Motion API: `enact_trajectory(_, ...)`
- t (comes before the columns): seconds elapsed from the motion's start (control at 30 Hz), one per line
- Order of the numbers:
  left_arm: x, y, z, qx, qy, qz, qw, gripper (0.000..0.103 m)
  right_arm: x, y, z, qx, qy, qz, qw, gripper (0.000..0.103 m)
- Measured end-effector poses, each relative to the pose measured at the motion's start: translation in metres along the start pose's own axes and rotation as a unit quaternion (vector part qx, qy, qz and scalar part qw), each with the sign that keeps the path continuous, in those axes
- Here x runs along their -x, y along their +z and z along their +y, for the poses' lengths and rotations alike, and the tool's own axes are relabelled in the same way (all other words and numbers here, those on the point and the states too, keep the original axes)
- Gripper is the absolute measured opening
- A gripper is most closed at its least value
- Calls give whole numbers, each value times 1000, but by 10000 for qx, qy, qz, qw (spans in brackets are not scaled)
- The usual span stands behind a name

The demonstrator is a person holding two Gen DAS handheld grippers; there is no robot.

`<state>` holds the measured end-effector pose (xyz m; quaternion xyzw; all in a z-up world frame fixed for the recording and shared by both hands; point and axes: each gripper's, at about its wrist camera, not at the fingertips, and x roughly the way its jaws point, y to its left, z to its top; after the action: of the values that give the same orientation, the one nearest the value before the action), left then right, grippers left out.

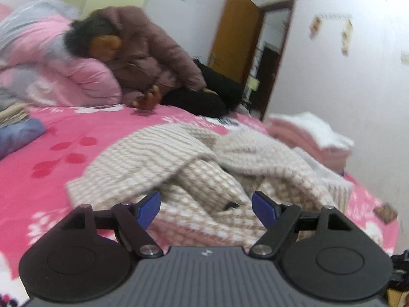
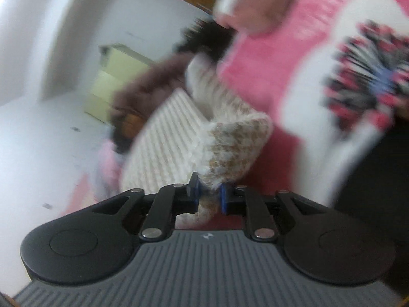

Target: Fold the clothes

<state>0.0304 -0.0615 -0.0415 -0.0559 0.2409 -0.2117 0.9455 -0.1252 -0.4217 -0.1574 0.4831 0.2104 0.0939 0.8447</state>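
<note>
A cream and beige knit sweater [image 1: 158, 153] lies crumpled on the pink flowered bedsheet [image 1: 38, 179]. In the left wrist view my left gripper [image 1: 205, 199] hovers just over the near part of the sweater, jaws wide open, nothing between the blue pads [image 1: 149, 208]. The right wrist view is tilted and blurred. There my right gripper [image 2: 209, 192] is shut on a bunched edge of the same sweater [image 2: 168, 138], and the knit stretches away from the pads, lifted off the sheet [image 2: 258, 58].
A person in a brown puffer jacket [image 1: 148, 51] lies across the far side of the bed against a pink quilt [image 1: 76, 81]. A folded pink and white stack [image 1: 309, 133] sits at the right edge, a blue garment [image 1: 18, 133] at the left. An open door [image 1: 235, 38] stands behind.
</note>
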Motion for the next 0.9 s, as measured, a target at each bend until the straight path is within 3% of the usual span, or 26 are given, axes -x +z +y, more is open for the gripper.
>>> enact_trajectory(0.1,-14,-9,-10,-87,-42,297,9995,80,19,8,6,309,-110,-10,9995,23)
enact_trajectory(0.23,-22,-24,-15,-98,-22,614,9981,80,46,32,20,819,-167,-786,9934,53)
enact_trajectory(0.33,-20,-29,-12,0,53,749,9972,80,35,55,28,931,106,-1100,9895,57)
enact_trajectory(0.4,-14,-30,-9,73,108,801,9967,80,14,68,34,1000,421,-1001,9890,65)
enact_trajectory(0.47,-6,-31,-7,55,173,769,9969,80,-24,84,44,968,769,-716,9897,84)
enact_trajectory(0.57,10,-31,-4,-19,293,675,9973,81,-98,113,66,843,1116,-175,9900,89)
enact_trajectory(0.67,26,-31,0,-112,483,586,9970,81,-174,136,77,647,1063,353,9916,96)
enact_trajectory(0.8,46,-30,13,-54,675,475,9966,83,-268,142,62,-29,415,1161,9924,97)
enact_trajectory(0.83,50,-30,17,-21,719,446,9964,84,-280,135,57,-205,420,1351,9897,94)
enact_trajectory(0.9,59,-30,26,51,816,381,9959,85,-285,118,58,-254,757,1575,9843,66)
